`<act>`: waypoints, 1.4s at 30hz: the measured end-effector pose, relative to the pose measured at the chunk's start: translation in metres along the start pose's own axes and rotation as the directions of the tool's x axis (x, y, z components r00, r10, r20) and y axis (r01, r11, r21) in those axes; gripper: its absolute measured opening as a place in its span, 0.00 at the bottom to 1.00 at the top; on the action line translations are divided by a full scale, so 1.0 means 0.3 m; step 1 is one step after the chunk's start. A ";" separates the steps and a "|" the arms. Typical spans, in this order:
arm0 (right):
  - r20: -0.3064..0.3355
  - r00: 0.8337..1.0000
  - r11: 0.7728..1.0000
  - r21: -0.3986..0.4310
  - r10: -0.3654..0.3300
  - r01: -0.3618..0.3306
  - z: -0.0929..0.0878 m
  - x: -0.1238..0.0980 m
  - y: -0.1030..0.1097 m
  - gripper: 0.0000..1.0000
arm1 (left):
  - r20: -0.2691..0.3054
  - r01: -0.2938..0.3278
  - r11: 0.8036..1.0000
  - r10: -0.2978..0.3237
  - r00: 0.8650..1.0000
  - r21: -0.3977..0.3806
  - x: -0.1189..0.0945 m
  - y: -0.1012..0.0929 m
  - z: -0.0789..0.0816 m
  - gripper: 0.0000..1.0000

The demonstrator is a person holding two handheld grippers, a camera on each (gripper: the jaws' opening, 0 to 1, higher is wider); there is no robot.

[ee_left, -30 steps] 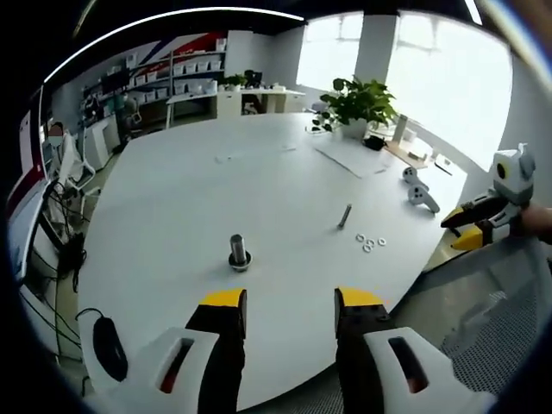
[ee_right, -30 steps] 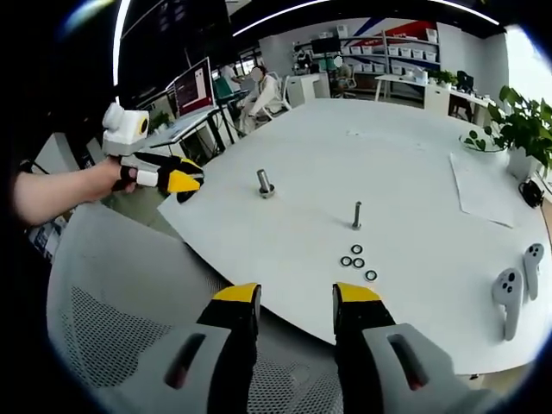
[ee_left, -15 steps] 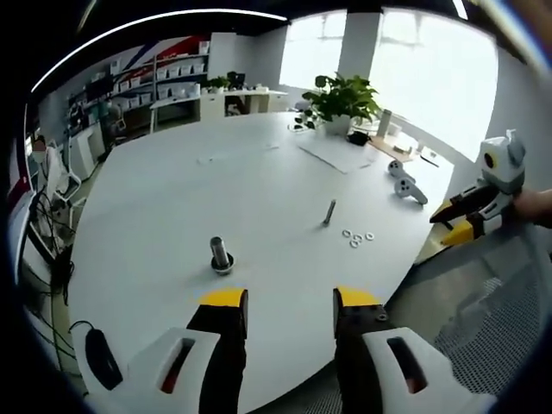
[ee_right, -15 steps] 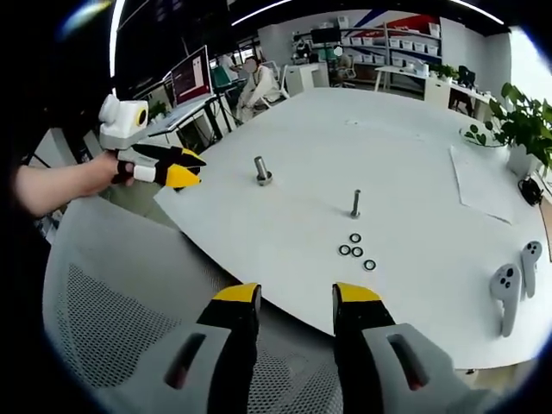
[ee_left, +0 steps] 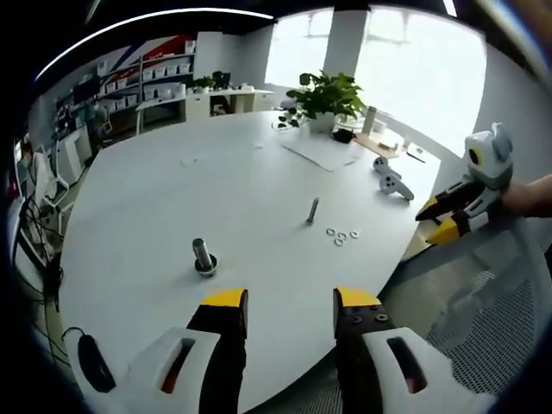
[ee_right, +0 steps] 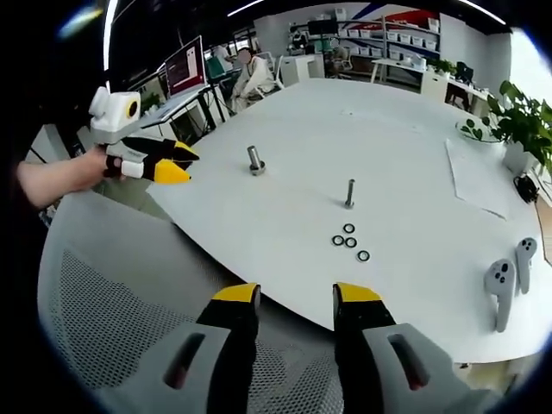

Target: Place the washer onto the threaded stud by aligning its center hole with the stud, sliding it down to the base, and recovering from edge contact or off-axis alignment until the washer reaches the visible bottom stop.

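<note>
You are at the near edge of a round white table [ee_right: 285, 155], one pair of tongs in each hand, and nothing is picked up yet.

In the right gripper view, your right tongs [ee_right: 295, 302] rise from the bottom with their yellow-tipped jaws parted wide and empty. Straight ahead of them, past the table edge, four small washers [ee_right: 348, 242] lie in a loose cluster. Just beyond the washers, on nearly the same line, stands the thin threaded stud [ee_right: 349, 193], upright. Farther off and to the left of that line is a thicker bolt on a round base [ee_right: 255, 160].

In the left gripper view, your left tongs [ee_left: 282, 306] are also parted wide and empty. The bolt sits just ahead and slightly left of them; the stud and washers lie farther ahead and to the right.

The step in hand looks like the reach for a washer. To do it well, I would judge:
- Bring the right tongs forward and down onto a single washer at the cluster's edge, so the others stay put.
- Grip it by the rim, leaving the centre hole free.
- Carry it level over the stud tip before lowering.

Both hands hover short of the table, over a grey mesh chair back [ee_right: 112, 302]. The left tongs show at the right view's left, held level by your hand [ee_right: 82, 168], pointing toward the table.
</note>
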State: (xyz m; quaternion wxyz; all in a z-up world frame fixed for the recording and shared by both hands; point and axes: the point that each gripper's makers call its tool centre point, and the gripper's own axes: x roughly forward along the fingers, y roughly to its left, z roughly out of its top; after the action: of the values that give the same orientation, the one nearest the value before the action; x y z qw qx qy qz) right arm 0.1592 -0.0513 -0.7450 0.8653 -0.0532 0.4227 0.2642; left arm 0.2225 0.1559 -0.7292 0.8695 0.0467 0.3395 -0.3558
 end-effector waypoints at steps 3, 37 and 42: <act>-0.002 1.000 1.000 0.002 -0.012 0.012 -0.002 -0.001 -0.006 0.37 | 0.010 0.005 1.000 -0.005 1.000 -0.008 -0.002 -0.003 0.005 0.38; 0.030 0.997 0.997 0.025 -0.074 0.074 0.008 -0.016 -0.055 0.37 | -0.003 -0.013 1.000 0.013 1.000 0.025 -0.005 -0.006 0.004 0.42; 0.031 0.997 0.998 0.014 -0.066 0.066 0.012 -0.014 -0.048 0.37 | 0.008 -0.014 1.000 0.014 1.000 0.024 -0.006 -0.002 0.013 0.43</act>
State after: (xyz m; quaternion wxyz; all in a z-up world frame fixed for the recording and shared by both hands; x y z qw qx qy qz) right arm 0.1668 -0.0643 -0.7416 0.8804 -0.0573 0.4087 0.2335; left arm 0.2234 0.1553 -0.7249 0.8726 0.0579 0.3316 -0.3540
